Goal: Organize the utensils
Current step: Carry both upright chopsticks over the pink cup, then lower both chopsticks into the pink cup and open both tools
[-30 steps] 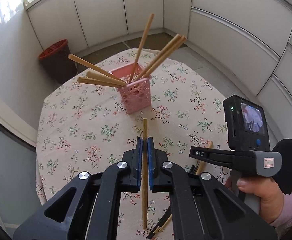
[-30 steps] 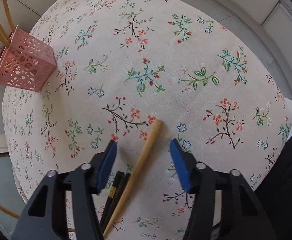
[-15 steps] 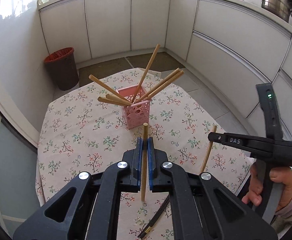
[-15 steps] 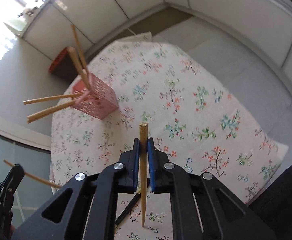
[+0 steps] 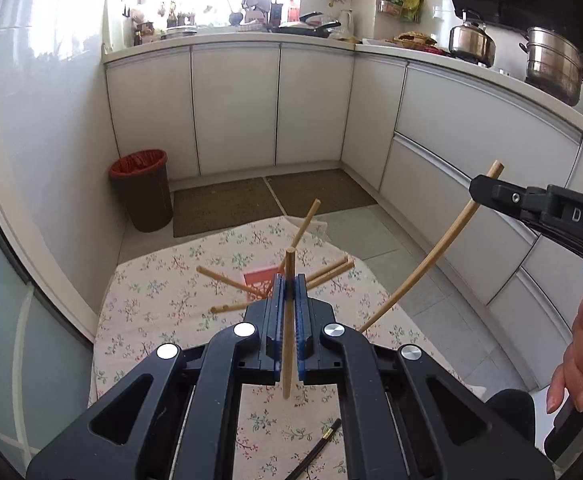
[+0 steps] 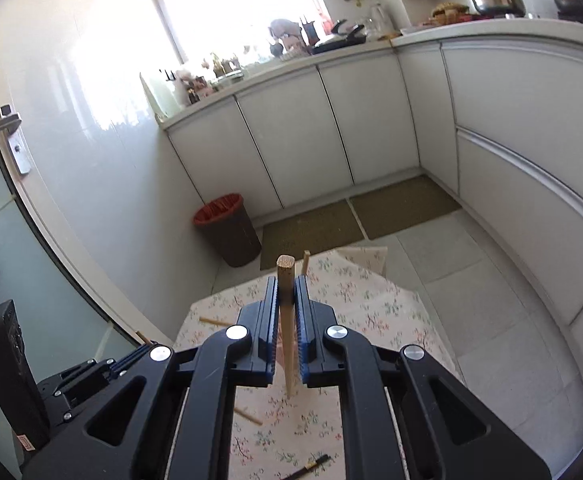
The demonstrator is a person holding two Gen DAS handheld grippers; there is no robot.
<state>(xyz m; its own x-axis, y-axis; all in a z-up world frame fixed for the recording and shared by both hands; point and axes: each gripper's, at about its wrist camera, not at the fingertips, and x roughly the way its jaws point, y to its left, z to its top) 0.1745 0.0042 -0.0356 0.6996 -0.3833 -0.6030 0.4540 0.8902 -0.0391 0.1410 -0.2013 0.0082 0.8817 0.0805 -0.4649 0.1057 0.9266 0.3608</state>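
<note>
Clamping one wooden chopstick (image 5: 287,332) each, the left gripper (image 5: 288,292) and right gripper (image 6: 287,300) are both closed tight, pink holder (image 5: 260,280) just beyond the left one, over the tabletop (image 5: 163,300).

White letters "DAS" stand on the black side of the right tongs (image 5: 491,190), at the right edge of the left wrist view, cut off by the frame. The small label low left in the right wrist view is unreadable.
</note>
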